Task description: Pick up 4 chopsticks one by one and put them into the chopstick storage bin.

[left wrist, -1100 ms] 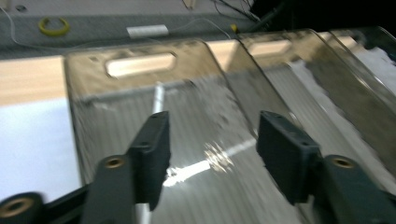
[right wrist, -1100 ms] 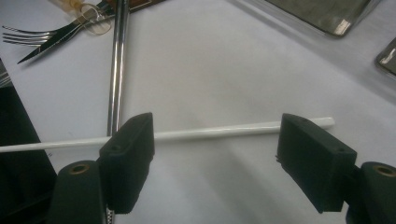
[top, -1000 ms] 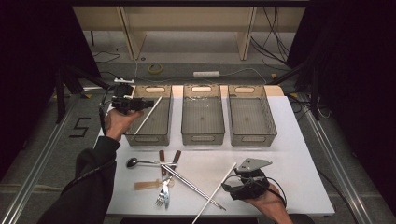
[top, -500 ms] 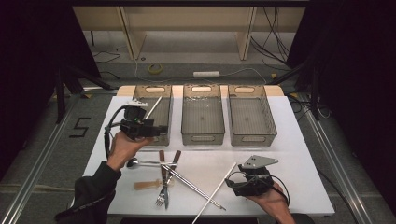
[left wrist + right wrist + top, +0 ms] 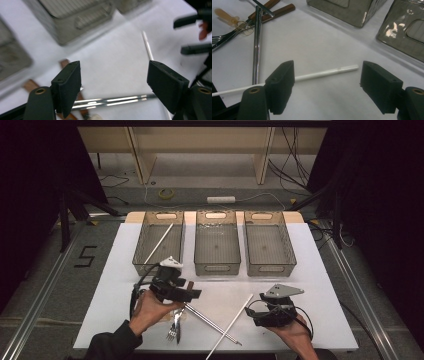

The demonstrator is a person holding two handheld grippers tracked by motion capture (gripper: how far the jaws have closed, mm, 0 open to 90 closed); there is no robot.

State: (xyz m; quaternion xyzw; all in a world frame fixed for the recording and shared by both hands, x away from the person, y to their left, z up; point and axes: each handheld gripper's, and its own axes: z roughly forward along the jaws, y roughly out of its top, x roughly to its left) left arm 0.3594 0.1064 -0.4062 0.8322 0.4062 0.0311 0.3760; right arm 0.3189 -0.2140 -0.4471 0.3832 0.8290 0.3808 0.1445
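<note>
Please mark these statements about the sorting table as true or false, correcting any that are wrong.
1. Three bins stand in a row on the table. True.
2. A white stick leans in the left bin. True.
3. The middle bin holds a fork. False: nothing shows in it.
4. The right tongs grip a white stick. False: they are open and it lies on the table.
5. The left tongs are open above the metal chopsticks. True.

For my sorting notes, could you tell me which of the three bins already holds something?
The left bin: a white stick leans inside it, unlike the other two.
</note>
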